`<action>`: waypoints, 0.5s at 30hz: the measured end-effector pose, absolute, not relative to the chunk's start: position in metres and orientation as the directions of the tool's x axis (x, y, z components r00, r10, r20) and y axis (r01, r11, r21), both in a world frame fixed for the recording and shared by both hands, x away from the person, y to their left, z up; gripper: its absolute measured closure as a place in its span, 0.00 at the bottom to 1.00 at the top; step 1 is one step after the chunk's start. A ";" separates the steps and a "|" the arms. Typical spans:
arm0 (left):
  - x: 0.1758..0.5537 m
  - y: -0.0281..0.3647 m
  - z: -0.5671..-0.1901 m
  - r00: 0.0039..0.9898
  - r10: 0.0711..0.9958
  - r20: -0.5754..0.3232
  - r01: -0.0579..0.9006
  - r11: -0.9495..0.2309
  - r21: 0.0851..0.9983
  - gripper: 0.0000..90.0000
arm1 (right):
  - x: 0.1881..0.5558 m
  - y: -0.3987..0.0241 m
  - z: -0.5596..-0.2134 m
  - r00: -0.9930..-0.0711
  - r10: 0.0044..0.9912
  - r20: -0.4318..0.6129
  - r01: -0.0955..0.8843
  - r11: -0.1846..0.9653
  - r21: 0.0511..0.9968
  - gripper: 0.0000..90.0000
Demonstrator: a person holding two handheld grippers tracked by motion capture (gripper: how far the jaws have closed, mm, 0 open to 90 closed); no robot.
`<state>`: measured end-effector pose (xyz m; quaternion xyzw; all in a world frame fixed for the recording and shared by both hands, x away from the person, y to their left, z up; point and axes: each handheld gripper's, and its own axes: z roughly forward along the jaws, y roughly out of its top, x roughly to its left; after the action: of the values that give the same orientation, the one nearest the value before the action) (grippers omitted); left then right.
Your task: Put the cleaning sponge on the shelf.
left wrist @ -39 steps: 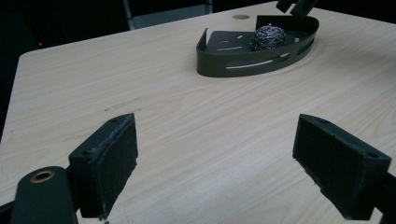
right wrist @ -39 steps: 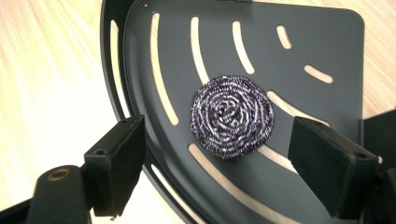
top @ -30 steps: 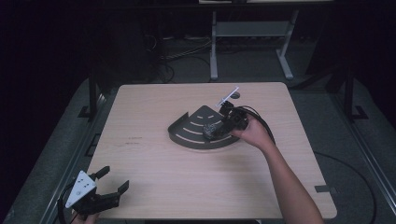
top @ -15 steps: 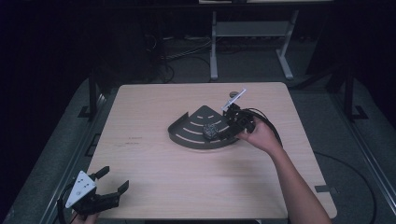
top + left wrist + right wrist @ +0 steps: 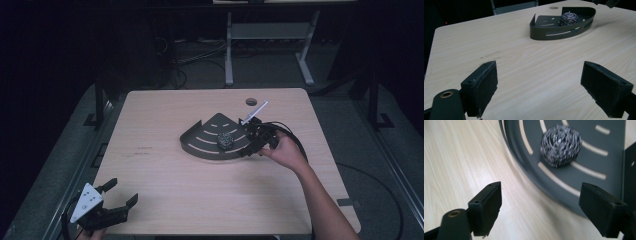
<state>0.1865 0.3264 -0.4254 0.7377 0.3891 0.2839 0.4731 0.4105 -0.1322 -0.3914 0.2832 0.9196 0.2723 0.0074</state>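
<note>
Right tongs (image 5: 248, 141) are gaping, empty, beside the tray (image 5: 200, 145) holding a scourer (image 5: 225, 140); left tongs (image 5: 119, 197) are gaping over the pale wooden desk (image 5: 160, 175) in a dark room.

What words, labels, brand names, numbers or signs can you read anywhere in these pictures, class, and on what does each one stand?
None can be read.
Table: a faint dark mark near its left side, too small and blurred to tell whether it is writing.
Dark slotted tray: curved slots, no lettering.
Steel scourer in the tray: no label.
Left gripper, with open jaws: its grey plate bears small holes, no text.
Right gripper, open at the tray's rim: no marking.
</note>
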 end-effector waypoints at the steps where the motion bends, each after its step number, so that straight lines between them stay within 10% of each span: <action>1: 0.187 0.326 -0.425 0.536 0.843 0.051 0.306 -0.251 0.918 0.15 | 0.409 -0.134 -0.392 -0.840 0.525 0.141 0.515 0.686 0.513 0.21; 15: 0.186 0.325 -0.425 0.532 0.845 0.050 0.307 -0.248 0.919 0.15 | 0.390 -0.157 -0.400 -0.830 0.534 0.158 0.528 0.666 0.527 0.20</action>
<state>0.1858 0.3252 -0.4254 0.7370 0.3908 0.2847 0.4724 0.3899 -0.1565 -0.3997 0.2911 0.9126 0.2872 0.0051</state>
